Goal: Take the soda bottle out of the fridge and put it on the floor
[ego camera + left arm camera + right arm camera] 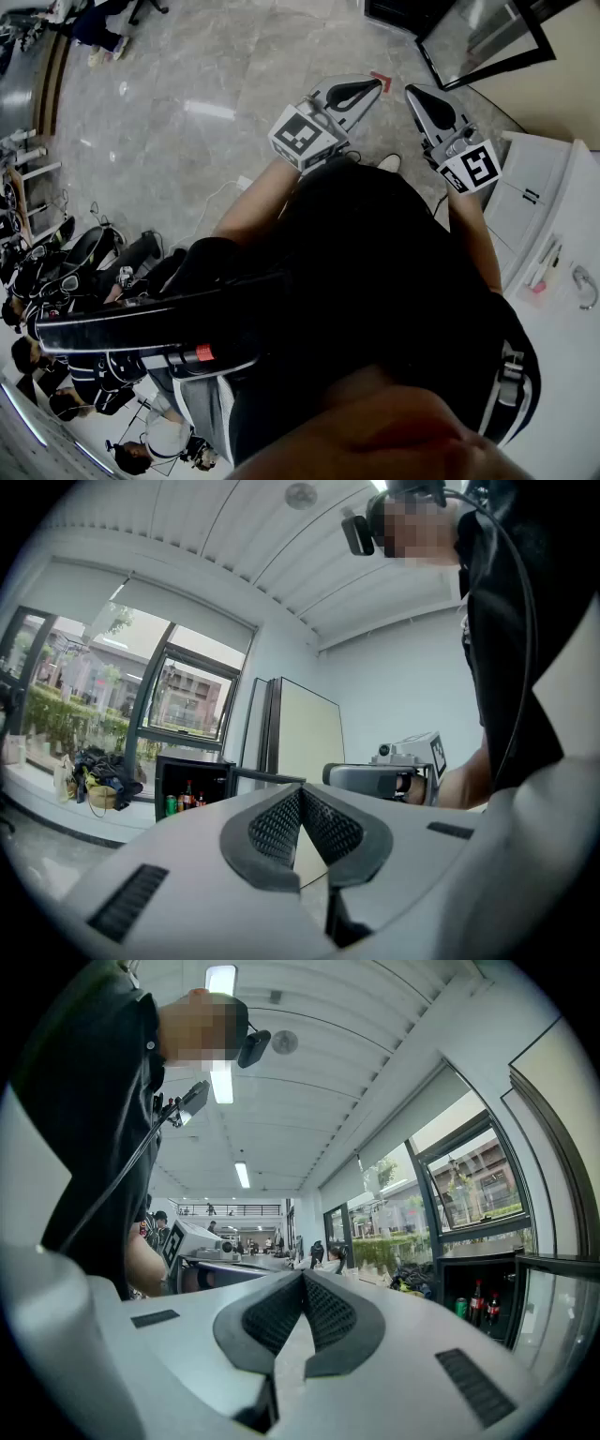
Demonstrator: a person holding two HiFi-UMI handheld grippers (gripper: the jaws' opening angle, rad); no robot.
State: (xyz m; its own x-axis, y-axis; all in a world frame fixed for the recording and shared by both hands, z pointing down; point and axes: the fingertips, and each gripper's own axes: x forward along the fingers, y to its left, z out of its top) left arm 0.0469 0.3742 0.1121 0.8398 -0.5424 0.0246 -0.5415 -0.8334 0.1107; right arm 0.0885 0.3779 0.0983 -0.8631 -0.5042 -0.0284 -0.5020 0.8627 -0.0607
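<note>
A small black fridge [191, 782] stands open on the floor by the window, its glass door [480, 39] swung out. Inside it, dark soda bottles [476, 1302] with red labels stand beside a green can [459, 1308]; the bottles [188, 797] look tiny in the left gripper view. My left gripper [300, 795] is shut and holds nothing. My right gripper [303, 1279] is likewise shut and empty. In the head view the left gripper [371, 87] and the right gripper [413, 93] are held side by side in front of the person's body, well short of the fridge.
Grey marble floor [187, 112] spreads ahead. A white cabinet [544, 202] stands at the right. Several people sit at the left [56, 281]. Bags [98, 775] lie by the large windows [112, 696].
</note>
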